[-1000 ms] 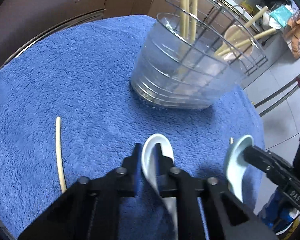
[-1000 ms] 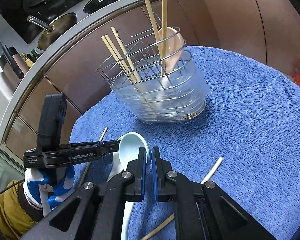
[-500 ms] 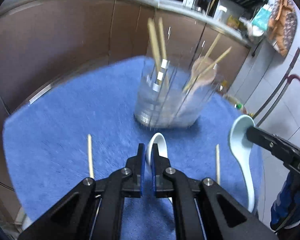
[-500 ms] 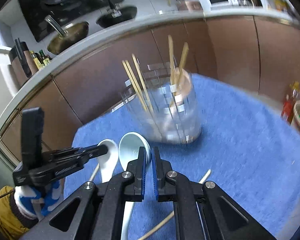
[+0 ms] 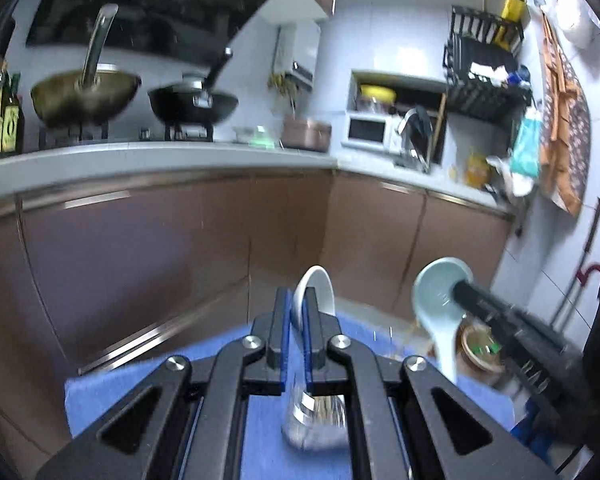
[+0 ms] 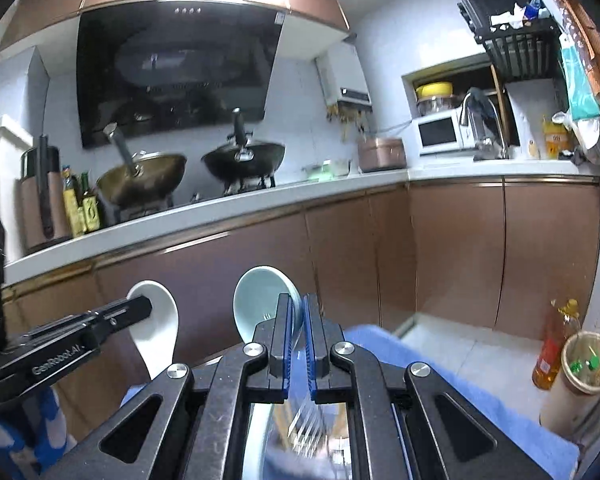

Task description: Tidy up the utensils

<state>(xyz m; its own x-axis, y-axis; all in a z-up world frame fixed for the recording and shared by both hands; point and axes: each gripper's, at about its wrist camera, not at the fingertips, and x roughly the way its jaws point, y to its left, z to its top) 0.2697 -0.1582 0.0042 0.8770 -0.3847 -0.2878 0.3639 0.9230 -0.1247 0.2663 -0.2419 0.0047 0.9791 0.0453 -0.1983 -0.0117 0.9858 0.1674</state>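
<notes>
My left gripper [image 5: 296, 312] is shut on a white ceramic spoon [image 5: 315, 290], whose bowl stands up above the fingertips. My right gripper [image 6: 298, 316] is shut on a pale blue-green spoon [image 6: 260, 300]. Each gripper shows in the other's view: the right gripper [image 5: 466, 290] with the blue-green spoon [image 5: 438, 300], the left gripper [image 6: 140, 308] with the white spoon [image 6: 158, 320]. Both are held high above the blue towel [image 5: 260, 424]. The clear utensil basket [image 5: 316, 420] with wooden chopsticks is blurred, low between the fingers, as is the basket [image 6: 306, 420].
Brown cabinets [image 6: 452, 240] and a white counter [image 6: 220, 204] with two woks lie ahead. An oil bottle [image 6: 552, 352] and a round bin [image 6: 580, 364] stand on the floor right of the towel-covered table [image 6: 480, 396].
Both grippers have risen and tilted up toward level, each carrying its spoon off the towel. The basket has slid from the middle of both views to the bottom.
</notes>
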